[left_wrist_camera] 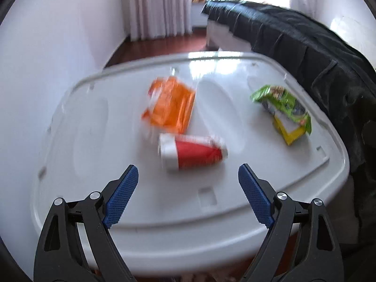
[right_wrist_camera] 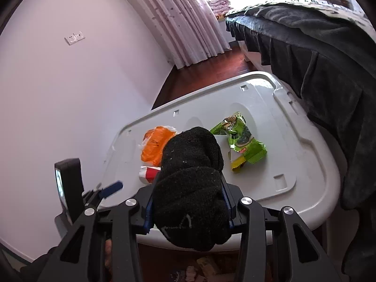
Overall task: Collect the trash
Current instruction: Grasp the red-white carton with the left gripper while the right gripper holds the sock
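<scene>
A red cup with a white lid (left_wrist_camera: 191, 152) lies on its side on the white bin lid (left_wrist_camera: 117, 129). An orange wrapper (left_wrist_camera: 170, 105) lies just behind it and a green snack bag (left_wrist_camera: 285, 108) lies to the right. My left gripper (left_wrist_camera: 188, 176) is open, just short of the cup, which lies between its fingertips' line. My right gripper (right_wrist_camera: 188, 185) is shut on a black sock (right_wrist_camera: 190, 183) and holds it above the lid's near edge. In the right wrist view the sock hides part of the orange wrapper (right_wrist_camera: 155, 149) and most of the cup (right_wrist_camera: 148, 174); the green bag (right_wrist_camera: 239, 141) shows too.
A bed with a dark blanket (left_wrist_camera: 305, 47) runs along the right side of the bin lid. A white wall (right_wrist_camera: 70, 94) stands on the left, curtains (right_wrist_camera: 178, 18) at the back. The left gripper's body (right_wrist_camera: 70, 188) shows at the lid's left edge.
</scene>
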`<action>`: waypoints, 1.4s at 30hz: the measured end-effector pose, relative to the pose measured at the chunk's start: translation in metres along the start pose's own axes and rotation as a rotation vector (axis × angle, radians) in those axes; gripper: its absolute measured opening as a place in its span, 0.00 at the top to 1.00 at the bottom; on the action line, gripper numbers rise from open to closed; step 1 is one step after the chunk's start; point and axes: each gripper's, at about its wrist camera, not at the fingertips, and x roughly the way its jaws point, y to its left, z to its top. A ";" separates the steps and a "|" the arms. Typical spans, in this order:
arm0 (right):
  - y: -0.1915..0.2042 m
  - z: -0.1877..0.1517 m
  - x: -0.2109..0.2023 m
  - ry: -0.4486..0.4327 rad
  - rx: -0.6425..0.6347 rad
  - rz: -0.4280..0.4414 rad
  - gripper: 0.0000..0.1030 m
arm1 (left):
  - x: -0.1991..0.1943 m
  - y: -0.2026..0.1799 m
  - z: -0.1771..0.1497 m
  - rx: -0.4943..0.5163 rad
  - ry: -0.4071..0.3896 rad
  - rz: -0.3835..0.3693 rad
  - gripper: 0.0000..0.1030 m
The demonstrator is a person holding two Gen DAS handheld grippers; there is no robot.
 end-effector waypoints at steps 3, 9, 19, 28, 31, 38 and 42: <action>0.001 0.001 -0.002 0.002 0.002 0.022 0.58 | 0.000 -0.008 0.009 0.191 -0.067 -0.057 0.18; 0.006 0.006 -0.002 -0.016 0.000 0.040 0.58 | 0.030 -0.014 0.022 0.568 0.047 -0.220 0.18; 0.003 0.012 0.013 -0.003 0.026 0.025 0.57 | 0.080 -0.018 0.030 0.743 0.186 -0.319 0.18; 0.007 0.013 0.020 -0.002 0.020 0.024 0.57 | 0.086 -0.003 0.022 0.625 0.174 -0.365 0.31; 0.007 0.013 0.021 -0.001 0.023 0.022 0.57 | 0.079 -0.004 0.018 0.539 0.160 -0.331 0.53; 0.008 0.010 0.022 0.002 0.018 0.011 0.57 | 0.066 -0.011 -0.002 0.371 0.117 -0.269 0.73; 0.006 0.008 0.024 0.013 0.025 0.009 0.57 | 0.054 -0.006 -0.016 0.262 0.099 -0.262 0.74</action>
